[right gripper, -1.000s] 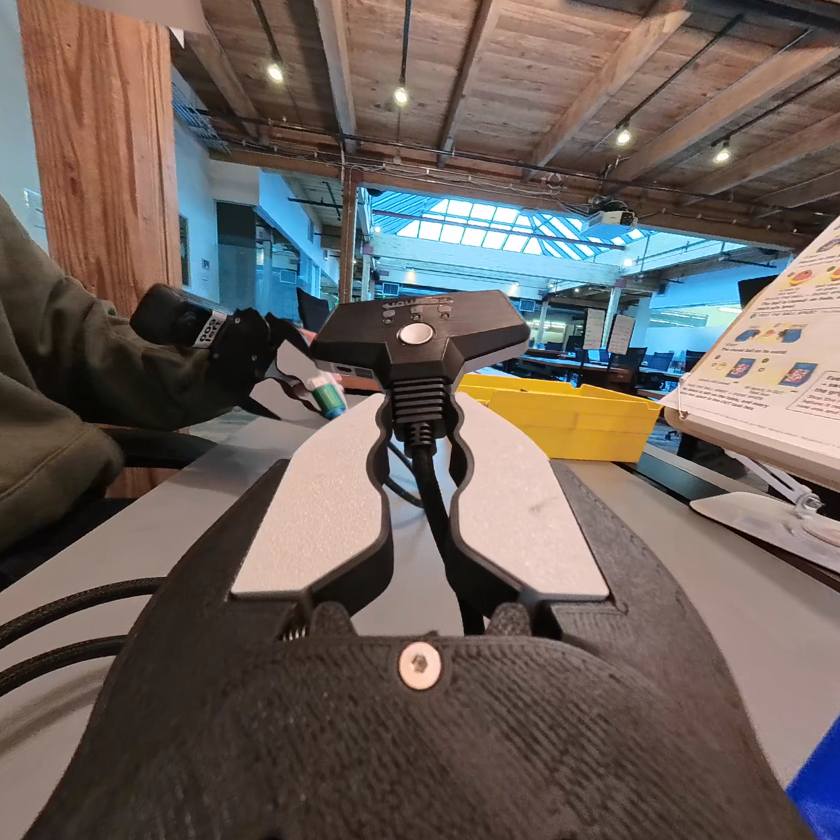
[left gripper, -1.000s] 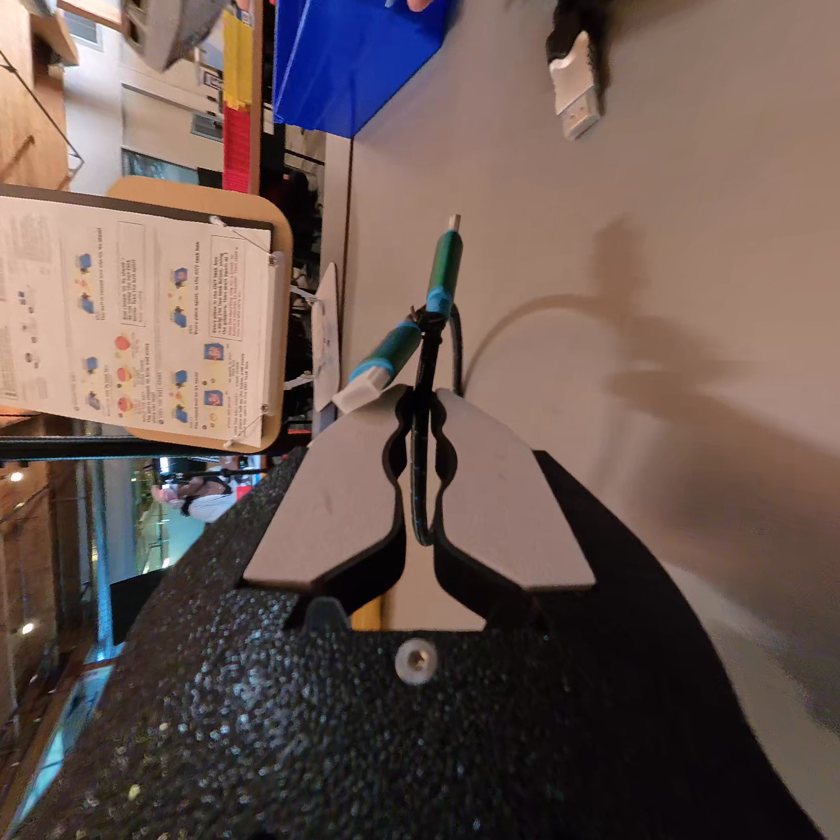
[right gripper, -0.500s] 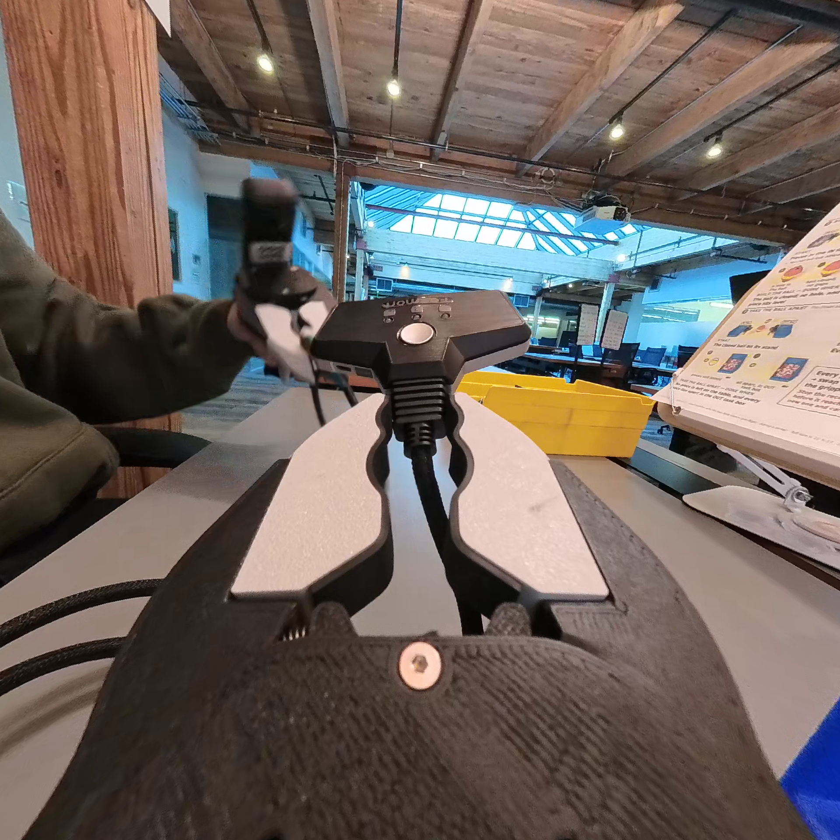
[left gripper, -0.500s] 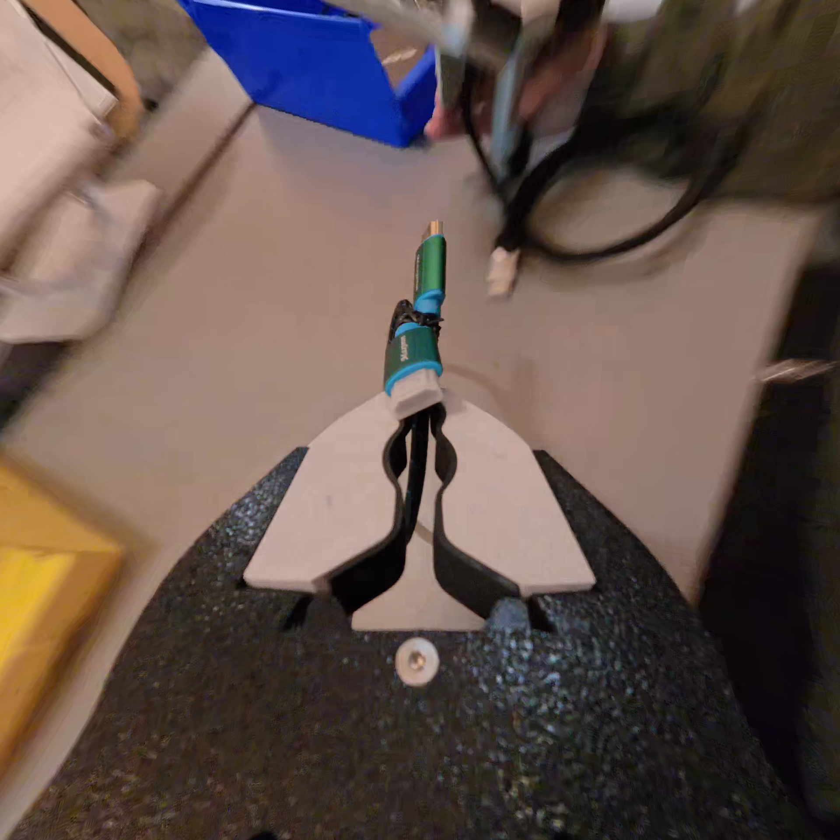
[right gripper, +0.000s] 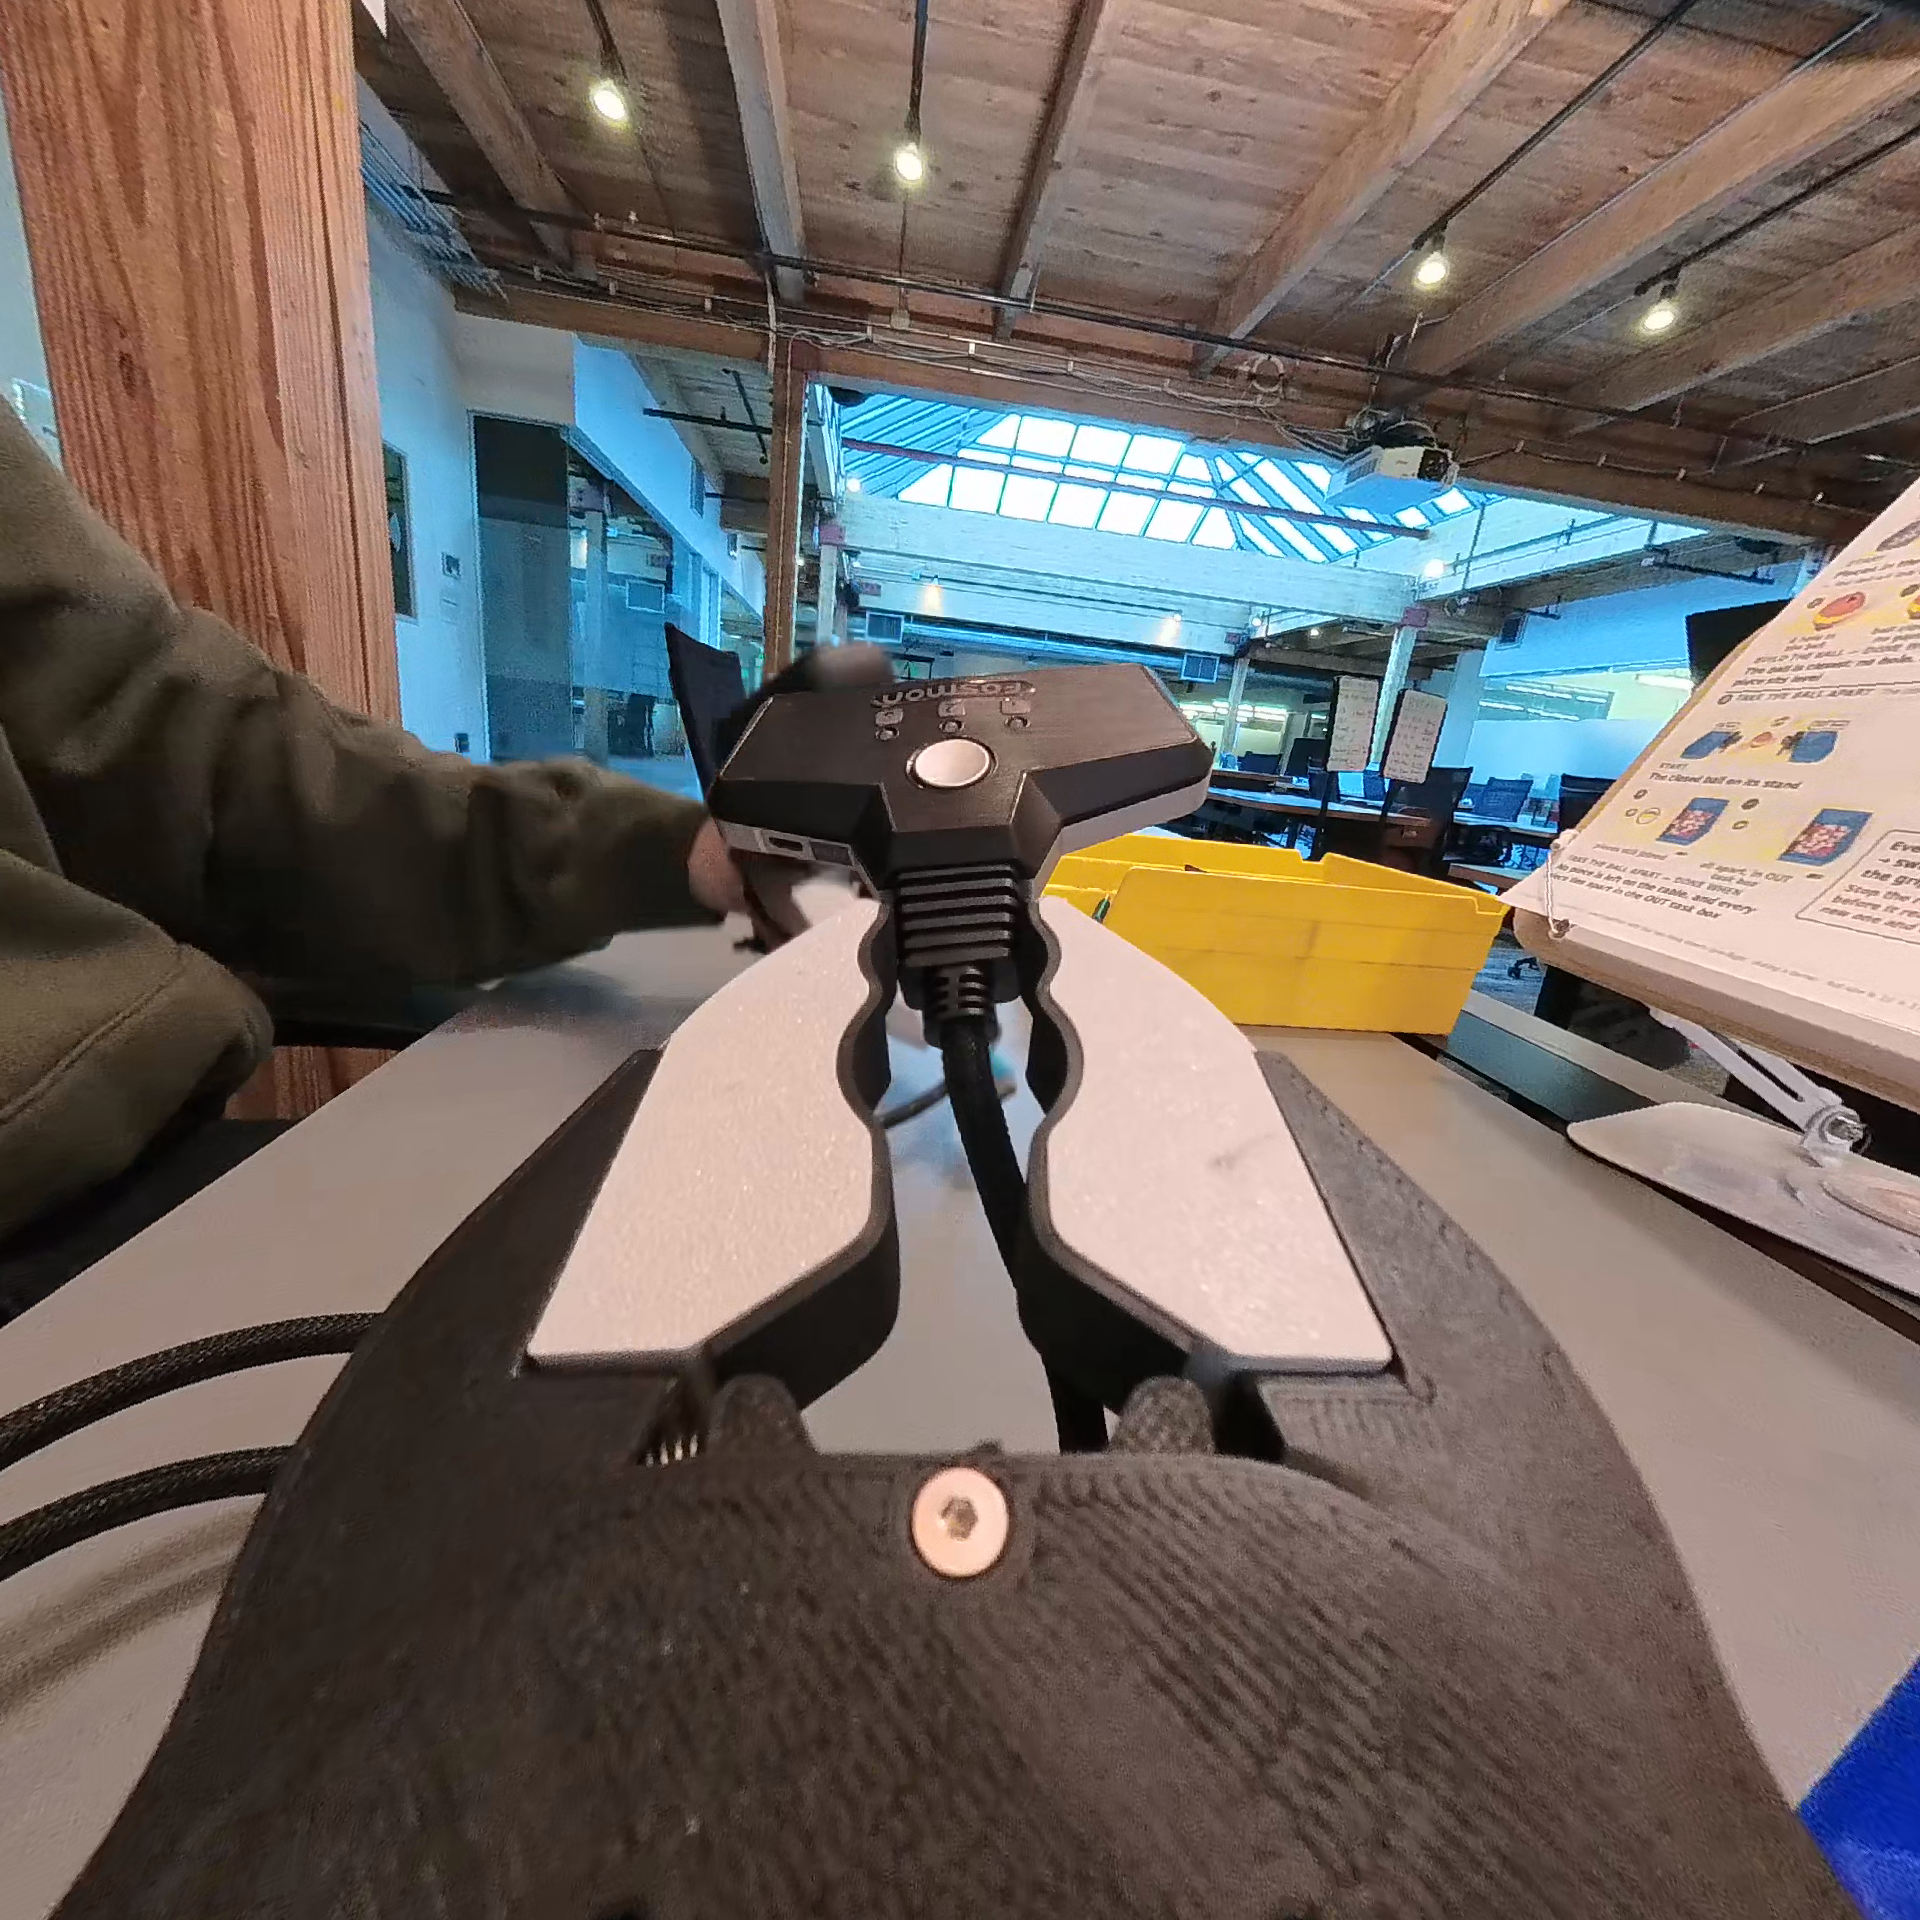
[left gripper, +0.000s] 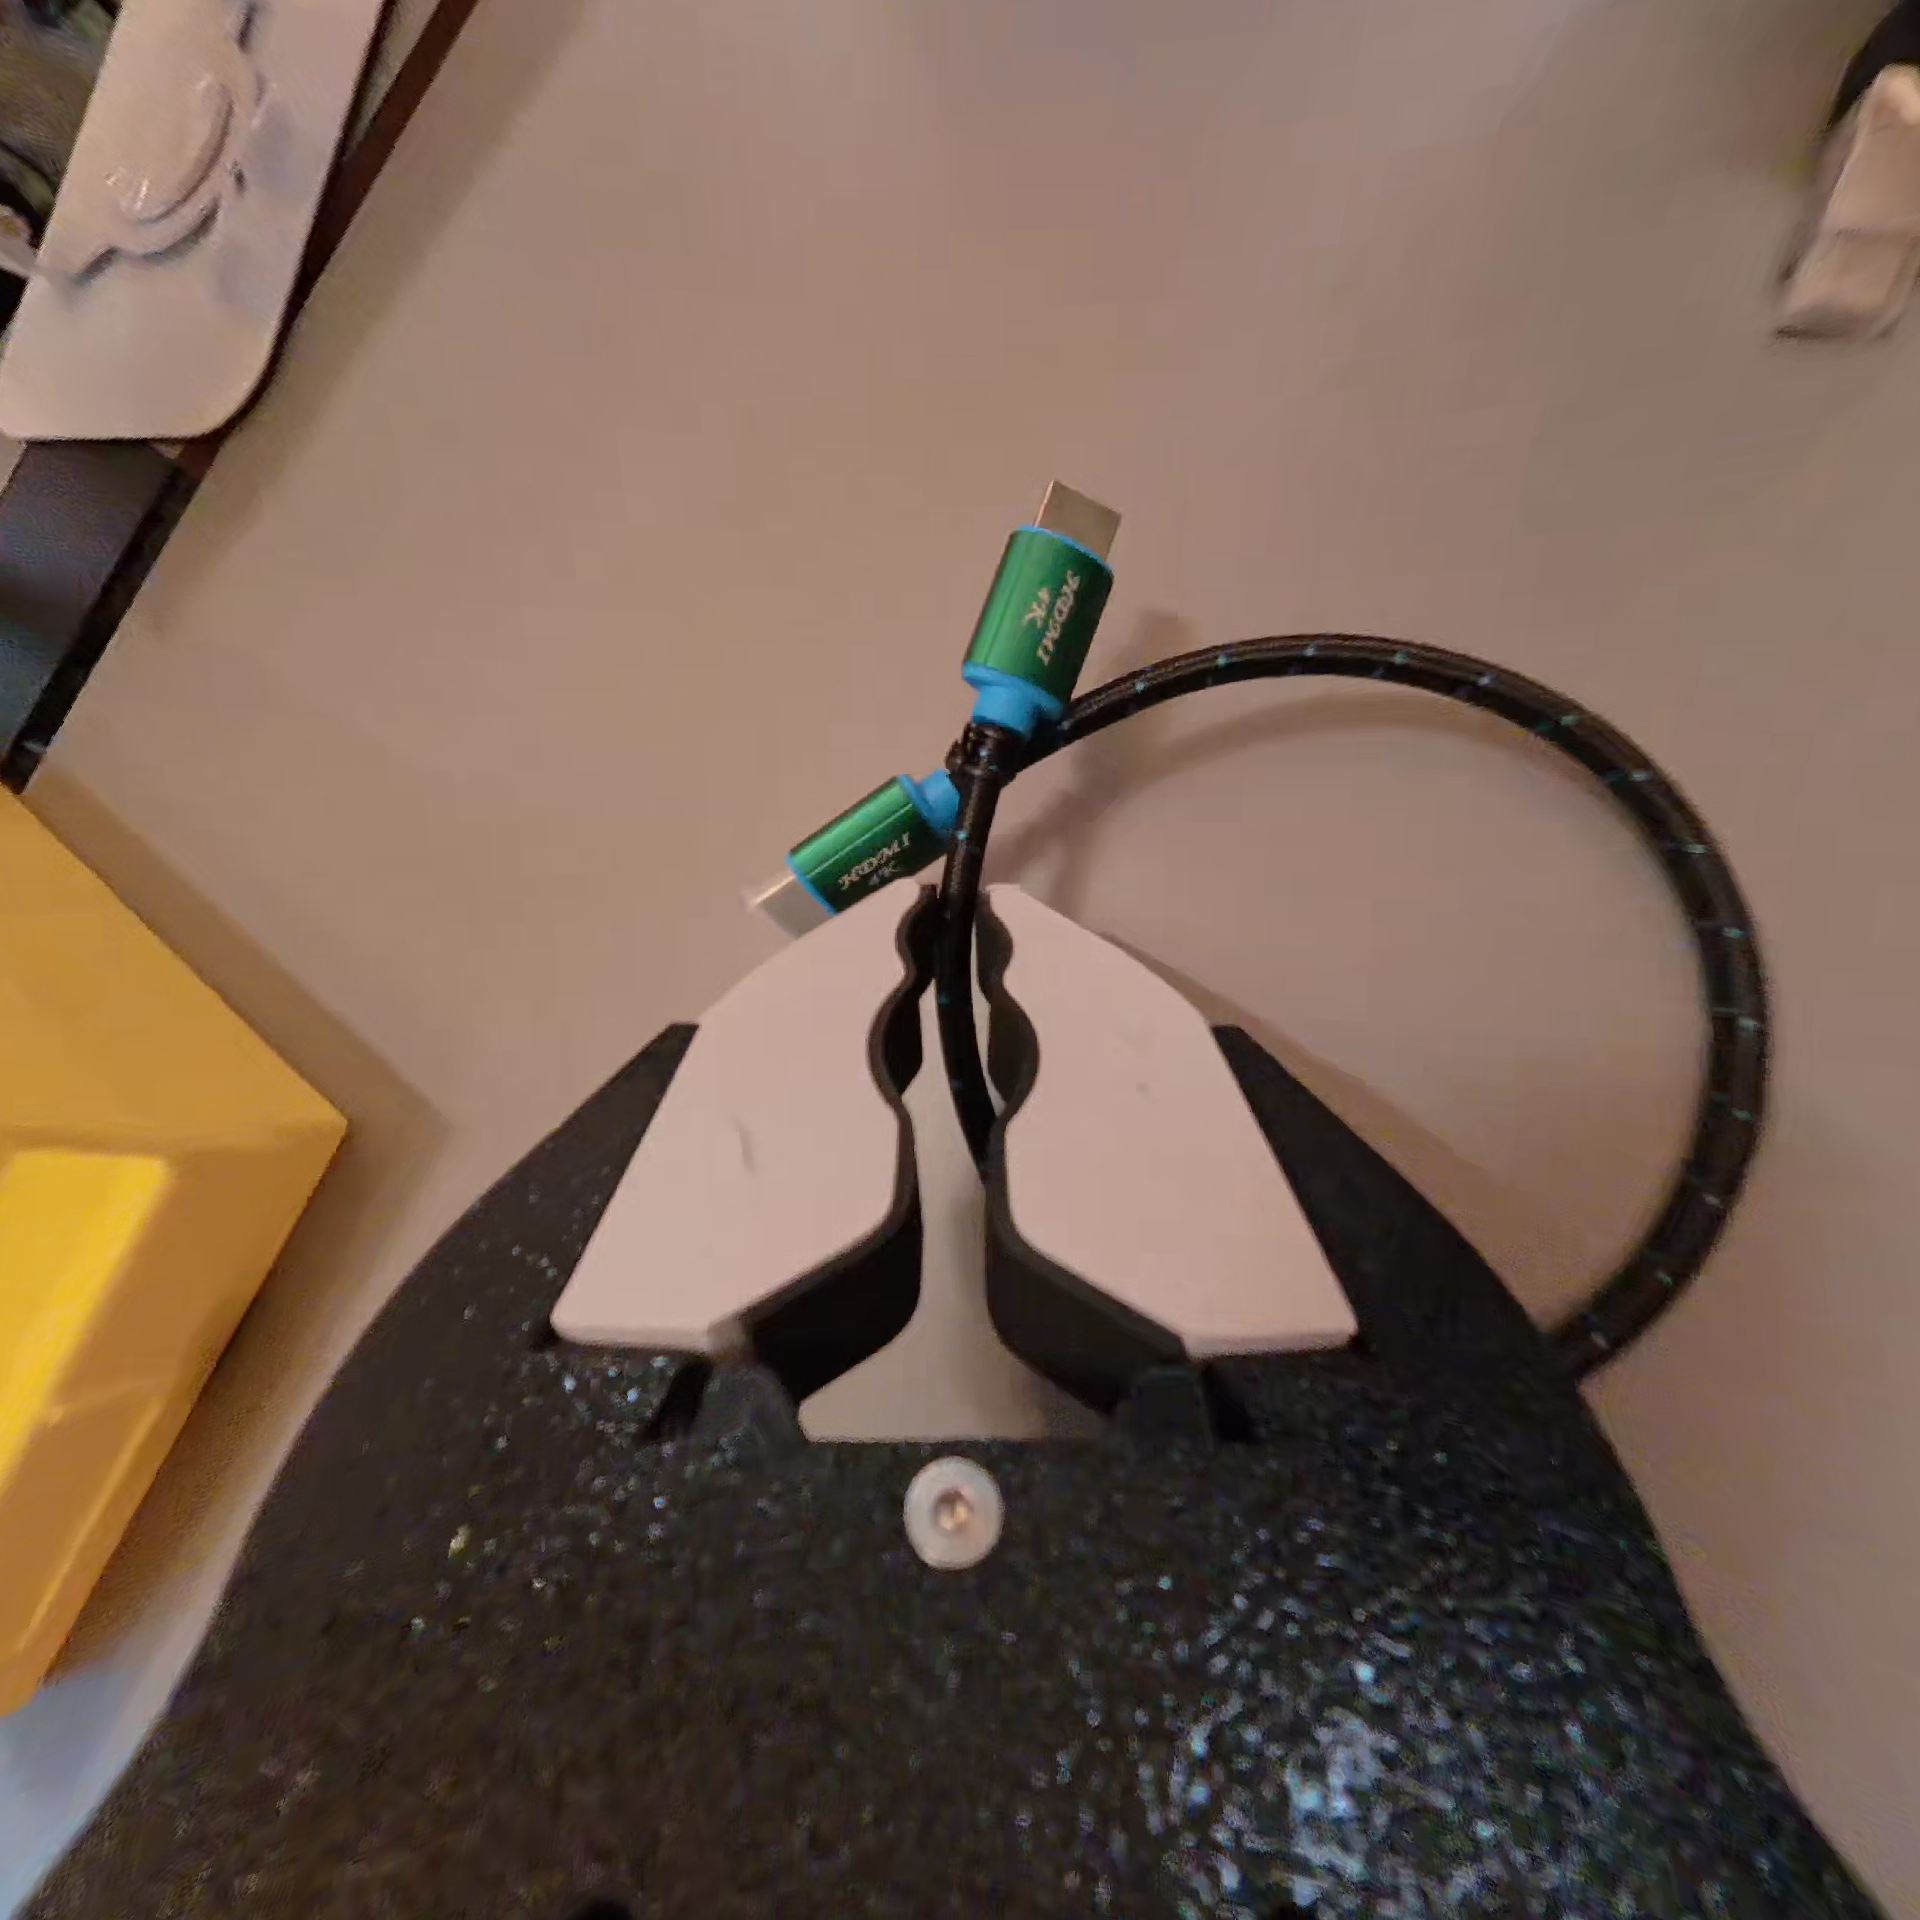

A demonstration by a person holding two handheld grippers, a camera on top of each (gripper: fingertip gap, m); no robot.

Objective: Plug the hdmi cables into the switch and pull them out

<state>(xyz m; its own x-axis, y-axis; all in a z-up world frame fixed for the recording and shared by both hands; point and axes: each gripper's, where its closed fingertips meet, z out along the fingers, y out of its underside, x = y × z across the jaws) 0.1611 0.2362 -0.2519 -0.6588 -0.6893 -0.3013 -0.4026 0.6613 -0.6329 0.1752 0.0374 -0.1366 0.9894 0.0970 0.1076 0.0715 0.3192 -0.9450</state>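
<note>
Grey bench (left gripper: 1247,312) below: left claw (left gripper: 951,914) clamped on the black braided HDMI cable (left gripper: 1683,883), green plugs (left gripper: 1044,623) at twelve o'clock. Right claw (right gripper: 956,935) pinches the black switch's (right gripper: 956,764) ribbed collar. Springy cable; grip the rigid plug.

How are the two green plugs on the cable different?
The upper green plug points up and away from the left gripper; the lower green plug points down-left beside its fingertip. The upper looks bigger. Both have blue collars and silver tips, on one black cable.

Wood-beam ceiling (right gripper: 1195,156) with spotlights, skylight (right gripper: 1122,478), wooden pillar (right gripper: 208,343), grey table (left gripper: 1039,260)
</note>
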